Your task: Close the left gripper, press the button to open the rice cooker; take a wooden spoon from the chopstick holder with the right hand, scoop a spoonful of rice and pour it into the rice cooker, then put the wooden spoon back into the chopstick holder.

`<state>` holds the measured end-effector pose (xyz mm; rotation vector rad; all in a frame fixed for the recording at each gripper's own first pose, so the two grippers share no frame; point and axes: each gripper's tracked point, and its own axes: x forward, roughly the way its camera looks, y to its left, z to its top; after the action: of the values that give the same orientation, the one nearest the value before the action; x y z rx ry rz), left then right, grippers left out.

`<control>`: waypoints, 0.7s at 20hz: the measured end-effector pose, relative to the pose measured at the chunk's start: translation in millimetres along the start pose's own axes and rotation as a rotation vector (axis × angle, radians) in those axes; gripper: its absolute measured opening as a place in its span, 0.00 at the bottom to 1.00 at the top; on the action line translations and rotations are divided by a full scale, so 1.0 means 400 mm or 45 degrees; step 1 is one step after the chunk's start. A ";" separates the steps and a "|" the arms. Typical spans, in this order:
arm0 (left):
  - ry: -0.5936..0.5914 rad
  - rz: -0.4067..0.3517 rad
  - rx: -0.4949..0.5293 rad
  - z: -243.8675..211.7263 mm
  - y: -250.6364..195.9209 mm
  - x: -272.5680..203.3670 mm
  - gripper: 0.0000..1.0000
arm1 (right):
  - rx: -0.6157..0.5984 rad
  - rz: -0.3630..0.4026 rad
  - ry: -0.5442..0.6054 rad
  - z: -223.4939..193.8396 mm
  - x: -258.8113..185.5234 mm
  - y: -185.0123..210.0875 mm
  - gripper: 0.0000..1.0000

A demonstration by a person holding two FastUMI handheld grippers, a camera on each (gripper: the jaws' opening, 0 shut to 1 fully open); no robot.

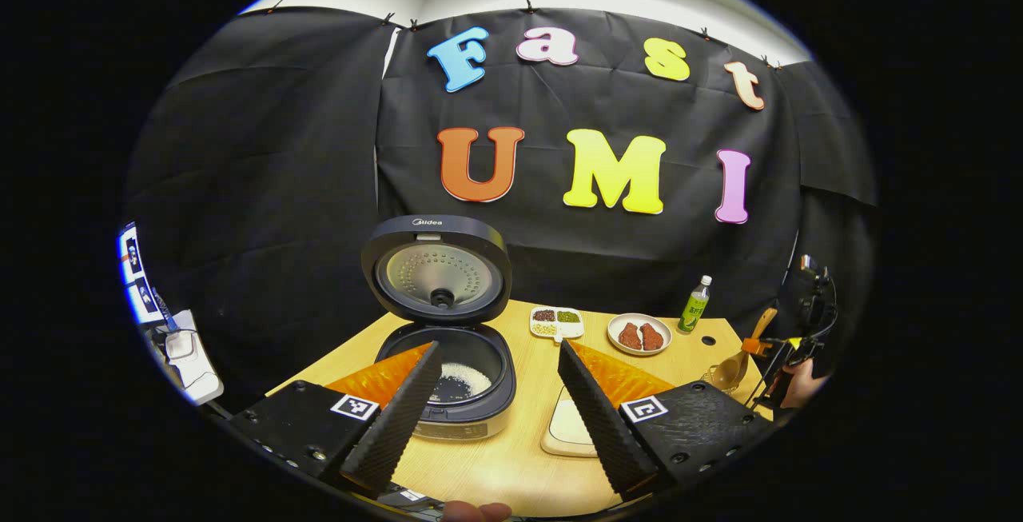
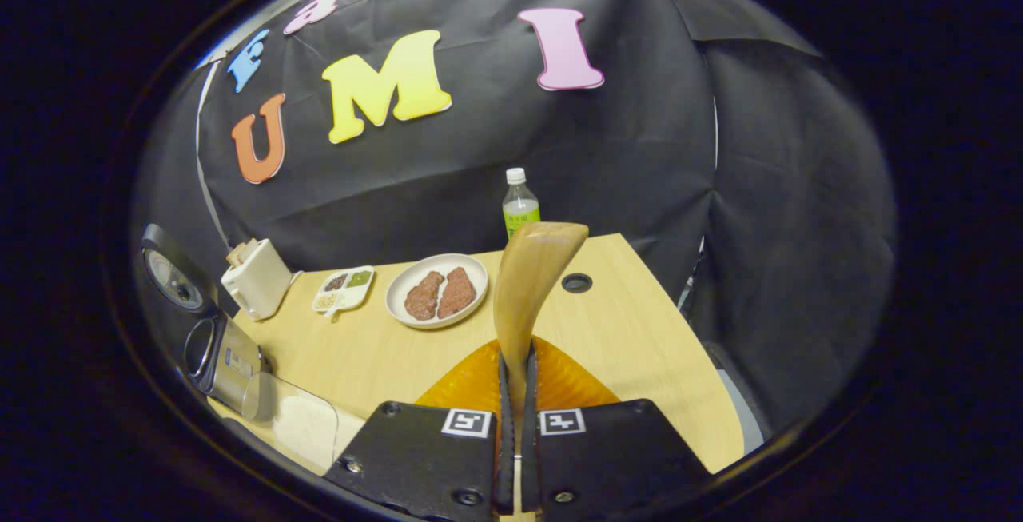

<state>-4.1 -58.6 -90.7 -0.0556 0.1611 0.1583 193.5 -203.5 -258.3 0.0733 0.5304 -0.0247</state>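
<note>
Rice cooker [image 1: 447,362] sits on the left with its lid up and rice already inside, and the left gripper [image 1: 495,402] hangs spread wide and empty. Over right, the right gripper [image 2: 515,394] is clamped on the wooden spoon [image 2: 527,282], so I'd say only returning it to the holder remains.
</note>
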 end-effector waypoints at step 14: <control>-0.005 -0.162 0.074 -0.043 0.167 -0.109 0.95 | 0.020 0.129 -0.020 -0.096 -0.227 0.514 0.08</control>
<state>-60.0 -0.4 -103.4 -0.0079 0.1574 0.0267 104.6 4.7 -232.2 0.1151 0.5102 0.0696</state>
